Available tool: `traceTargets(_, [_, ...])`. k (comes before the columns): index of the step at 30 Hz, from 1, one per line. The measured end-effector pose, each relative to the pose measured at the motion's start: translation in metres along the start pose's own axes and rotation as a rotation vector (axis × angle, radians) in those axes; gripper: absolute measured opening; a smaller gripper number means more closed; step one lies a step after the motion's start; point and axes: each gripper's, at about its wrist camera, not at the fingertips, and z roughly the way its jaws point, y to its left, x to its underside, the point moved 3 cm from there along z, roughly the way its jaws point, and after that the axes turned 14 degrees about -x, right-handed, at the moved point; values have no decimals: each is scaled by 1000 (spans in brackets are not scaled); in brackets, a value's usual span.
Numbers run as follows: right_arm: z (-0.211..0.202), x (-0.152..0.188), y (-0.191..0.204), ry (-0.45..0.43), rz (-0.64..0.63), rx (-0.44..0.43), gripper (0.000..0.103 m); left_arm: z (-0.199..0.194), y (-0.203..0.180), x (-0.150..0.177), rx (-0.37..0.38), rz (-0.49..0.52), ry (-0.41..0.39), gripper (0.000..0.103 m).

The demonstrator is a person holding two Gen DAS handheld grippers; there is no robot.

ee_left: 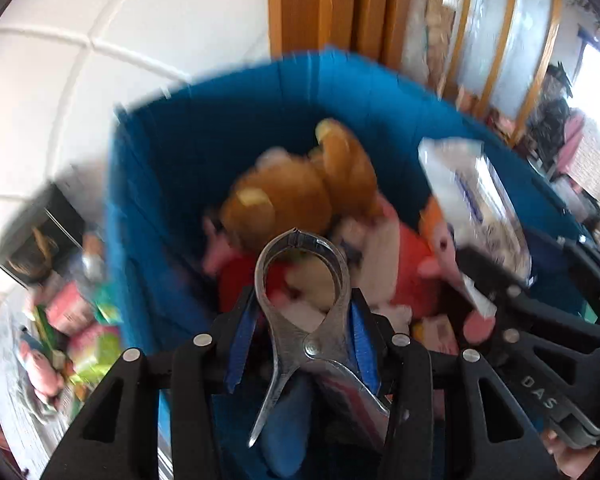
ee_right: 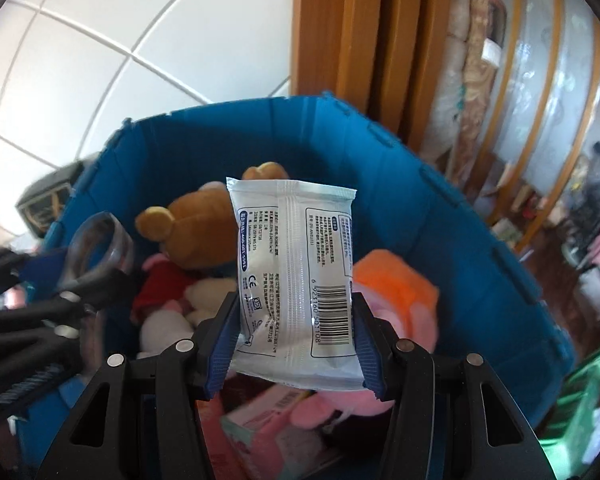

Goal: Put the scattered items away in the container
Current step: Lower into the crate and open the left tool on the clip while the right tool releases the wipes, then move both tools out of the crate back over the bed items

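Observation:
A blue bin holds a brown plush bear and pink and red soft toys. My left gripper is shut on a metal clamp tool and holds it over the bin; the tool also shows in the right wrist view. My right gripper is shut on a white wipes packet above the bin's middle; the packet also shows in the left wrist view.
Colourful boxes and packets lie scattered on the surface left of the bin. A pink box lies in the bin's near part. A wooden door frame and white tiled wall stand behind.

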Motion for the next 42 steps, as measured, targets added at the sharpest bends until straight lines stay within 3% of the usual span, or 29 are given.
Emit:
traceTargets(3, [7,4,5,54,-28,-12,53,13,-1,3,-22,20,82,45])
traceTargets(8, [17,8,9,126,-60,-24,55,17,-9,9,-74,84,115,45])
traceTargets(15, [24,7,4,161,-32,-14,60,19,-6,9,-85,94,122,45])
traceTargets(21, [24,5,-3,151,16,8,76,17,-5,9,-91,76,115,45])
traceTargets(23, [20,5,-6,135,31,26,94,17,-2,10,-89,54,116,45])
traceTargets(25, [14,6,-9,111,28,51,103,14,2,11,-65,37,106,51])
traceTargets(28, [5,10,-9,108,33,9,103,6,4,15,-82,41,64,58])
traceTargets(42, [-54,35,18,34,-27,-11,103,-72,38,51,-3,-12,-115,66])
